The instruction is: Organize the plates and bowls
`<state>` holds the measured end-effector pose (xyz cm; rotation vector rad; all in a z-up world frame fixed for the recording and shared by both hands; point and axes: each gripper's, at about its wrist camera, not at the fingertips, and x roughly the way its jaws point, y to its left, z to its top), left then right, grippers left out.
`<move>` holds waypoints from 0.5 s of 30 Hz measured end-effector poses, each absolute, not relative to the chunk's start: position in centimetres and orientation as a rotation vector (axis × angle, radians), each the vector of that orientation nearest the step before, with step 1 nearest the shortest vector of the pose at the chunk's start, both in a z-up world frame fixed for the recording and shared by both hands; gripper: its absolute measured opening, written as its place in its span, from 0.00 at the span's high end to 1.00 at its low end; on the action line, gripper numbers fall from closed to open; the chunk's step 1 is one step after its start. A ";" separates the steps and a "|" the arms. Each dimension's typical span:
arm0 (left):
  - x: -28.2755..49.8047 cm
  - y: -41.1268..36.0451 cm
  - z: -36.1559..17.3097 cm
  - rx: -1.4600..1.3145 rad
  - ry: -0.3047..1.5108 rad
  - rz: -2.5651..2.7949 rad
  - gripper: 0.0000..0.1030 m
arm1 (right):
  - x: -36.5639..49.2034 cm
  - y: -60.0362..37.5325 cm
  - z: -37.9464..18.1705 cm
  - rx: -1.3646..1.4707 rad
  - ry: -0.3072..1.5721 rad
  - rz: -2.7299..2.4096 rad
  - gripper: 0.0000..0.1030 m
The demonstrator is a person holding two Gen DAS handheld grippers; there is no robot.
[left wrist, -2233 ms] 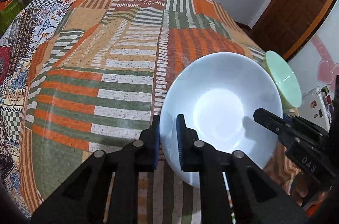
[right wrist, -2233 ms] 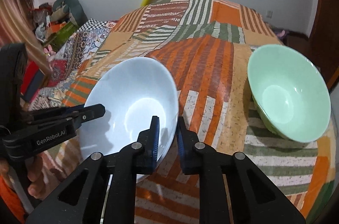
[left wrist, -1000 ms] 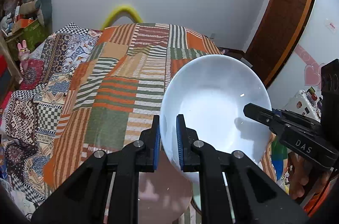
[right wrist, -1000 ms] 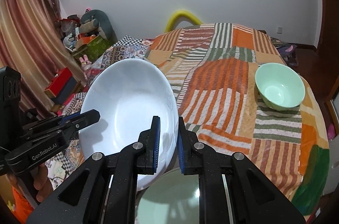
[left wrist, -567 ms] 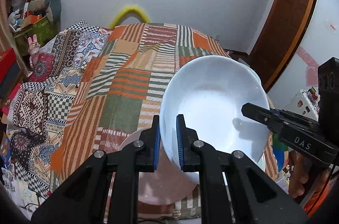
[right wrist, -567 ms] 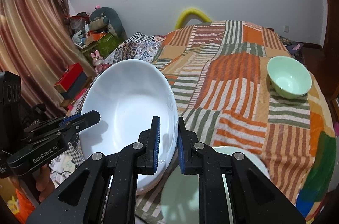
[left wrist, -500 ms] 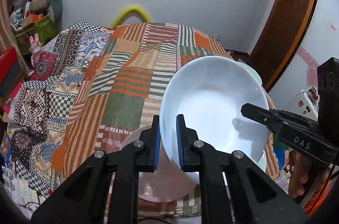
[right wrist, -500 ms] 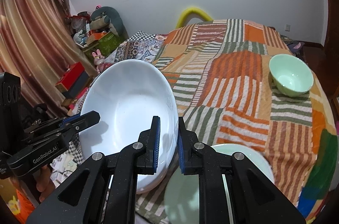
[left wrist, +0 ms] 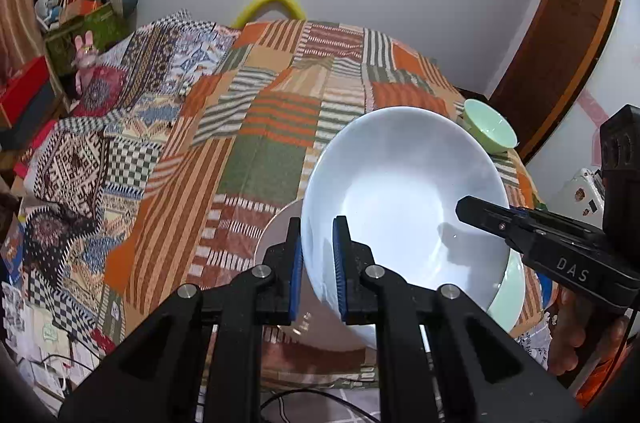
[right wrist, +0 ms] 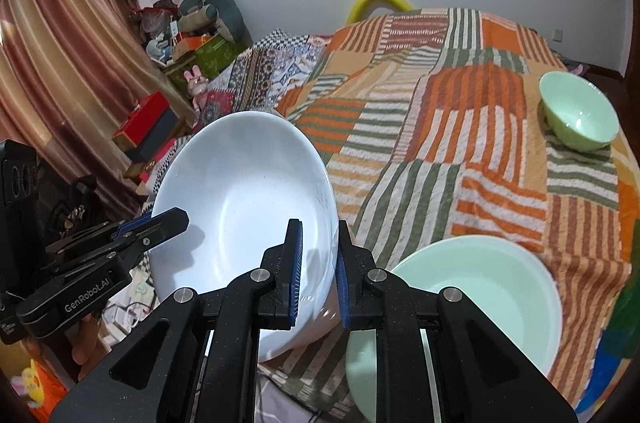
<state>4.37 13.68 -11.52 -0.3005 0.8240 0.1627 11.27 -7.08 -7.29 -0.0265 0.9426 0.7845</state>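
Observation:
A large white bowl (left wrist: 404,207) is held in the air above the near end of the bed by both grippers. My left gripper (left wrist: 318,265) is shut on its left rim. My right gripper (right wrist: 318,267) is shut on its right rim; the white bowl also shows in the right wrist view (right wrist: 244,207). Below it lie a pink plate (left wrist: 276,235) and a pale green plate (right wrist: 484,287). A small green bowl (right wrist: 578,111) stands far right on the bed.
The striped patchwork bedspread (left wrist: 280,111) covers the bed. A second patterned blanket (left wrist: 80,151) hangs off its left side. Boxes and toys (right wrist: 188,51) pile by the curtain at the left. A wooden door (left wrist: 560,35) is at the right.
Both grippers have drawn back toward the near end of the bed with the white bowl between them. The pink and pale green plates have come into view beneath it.

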 end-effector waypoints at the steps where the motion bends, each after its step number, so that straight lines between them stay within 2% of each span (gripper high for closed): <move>1: 4.3 13.8 -11.8 -0.304 0.829 0.165 0.87 | 11.2 -6.9 -7.6 -0.030 0.952 0.784 0.86; 15: 4.6 15.0 -16.2 -0.340 0.915 0.192 0.87 | 10.8 -5.0 -10.5 -0.077 1.042 0.767 0.85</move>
